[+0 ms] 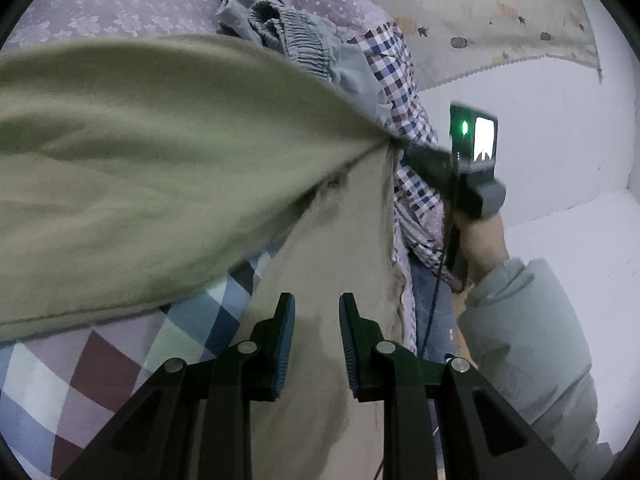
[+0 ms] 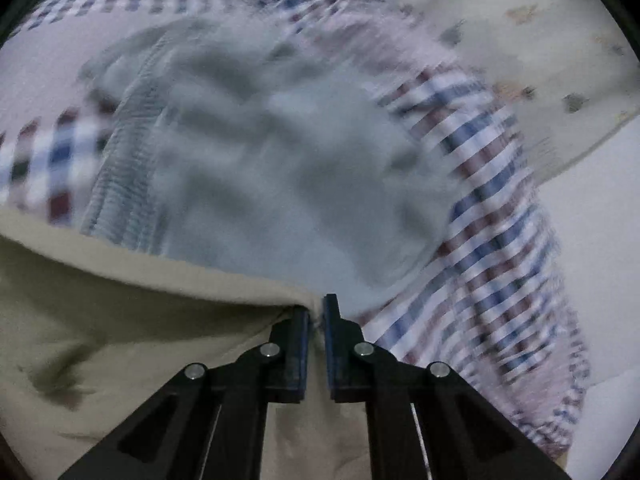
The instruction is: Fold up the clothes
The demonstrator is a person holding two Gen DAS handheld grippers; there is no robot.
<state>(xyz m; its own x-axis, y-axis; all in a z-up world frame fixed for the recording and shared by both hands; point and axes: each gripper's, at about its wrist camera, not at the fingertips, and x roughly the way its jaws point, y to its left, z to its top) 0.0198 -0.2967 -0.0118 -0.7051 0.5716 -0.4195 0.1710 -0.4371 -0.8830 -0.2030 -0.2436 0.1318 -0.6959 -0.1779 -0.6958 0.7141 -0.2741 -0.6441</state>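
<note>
An olive-beige garment (image 1: pixel 160 152) is lifted and stretched over the bed; it also fills the lower left of the right wrist view (image 2: pixel 120 320). My right gripper (image 2: pixel 316 312) is shut on its edge and pulls it taut; from the left wrist view the right gripper's body (image 1: pixel 460 176) shows at the cloth's pinched corner. My left gripper (image 1: pixel 317 308) is open, with the beige cloth hanging behind its fingers, nothing between them. A grey garment with an elastic waistband (image 1: pixel 296 40) lies behind, also blurred in the right wrist view (image 2: pixel 260 160).
A checked bedcover (image 1: pixel 100 360) lies under the clothes, with a purple dotted sheet (image 1: pixel 120 0) at the back. A pineapple-print cloth (image 1: pixel 500 12) hangs at the upper right against a white wall (image 1: pixel 560 140). The person's grey sleeve (image 1: pixel 528 340) is at right.
</note>
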